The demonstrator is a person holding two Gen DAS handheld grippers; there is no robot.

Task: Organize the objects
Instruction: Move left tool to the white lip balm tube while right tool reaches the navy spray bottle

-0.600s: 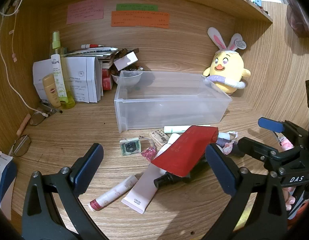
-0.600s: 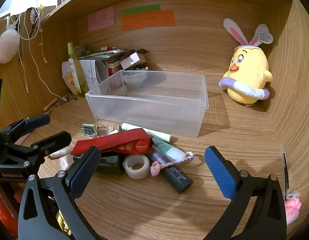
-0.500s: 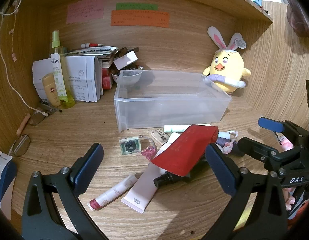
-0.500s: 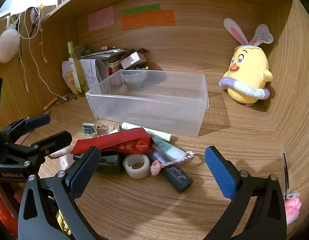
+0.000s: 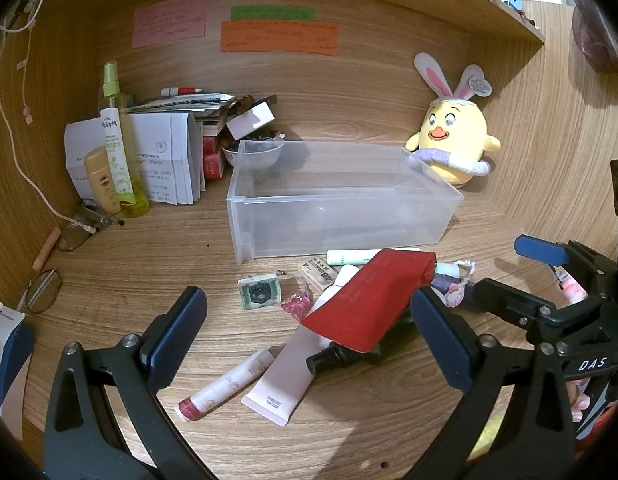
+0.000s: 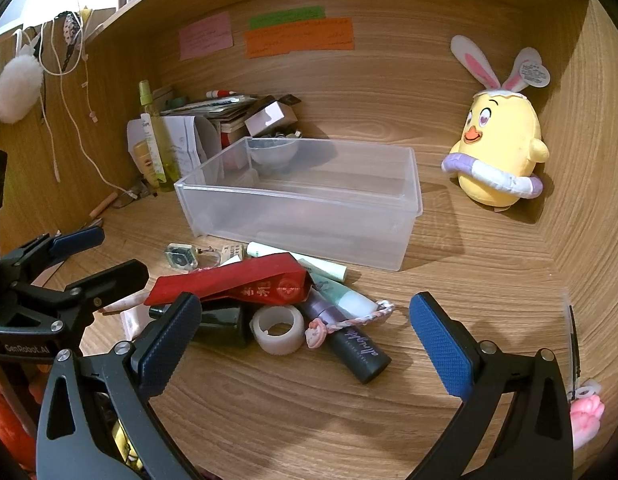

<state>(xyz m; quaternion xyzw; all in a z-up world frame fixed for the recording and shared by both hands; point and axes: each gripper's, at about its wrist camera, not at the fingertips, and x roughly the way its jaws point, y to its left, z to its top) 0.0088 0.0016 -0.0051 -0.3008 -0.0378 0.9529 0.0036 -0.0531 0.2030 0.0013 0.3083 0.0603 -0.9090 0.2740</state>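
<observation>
A clear plastic bin (image 5: 341, 216) (image 6: 301, 208) stands on the wooden desk with nothing in it. In front of it lies a pile: a red envelope (image 5: 369, 300) (image 6: 237, 286), a pink tube (image 5: 285, 376), a small white-and-red tube (image 5: 225, 384), a black bottle (image 6: 225, 322), a tape roll (image 6: 277, 328), a dark purple tube (image 6: 349, 340), a green-white tube (image 5: 361, 257) and a small square charm (image 5: 259, 298). My left gripper (image 5: 305, 344) is open and empty over the pile. My right gripper (image 6: 305, 344) is open and empty just in front of it.
A yellow bunny-eared plush (image 5: 453, 148) (image 6: 501, 156) sits at the back right. Bottles (image 5: 117, 148), papers and boxes crowd the back left corner. Glasses (image 5: 41, 292) lie at the left. A pink item (image 6: 585, 416) lies at the right edge.
</observation>
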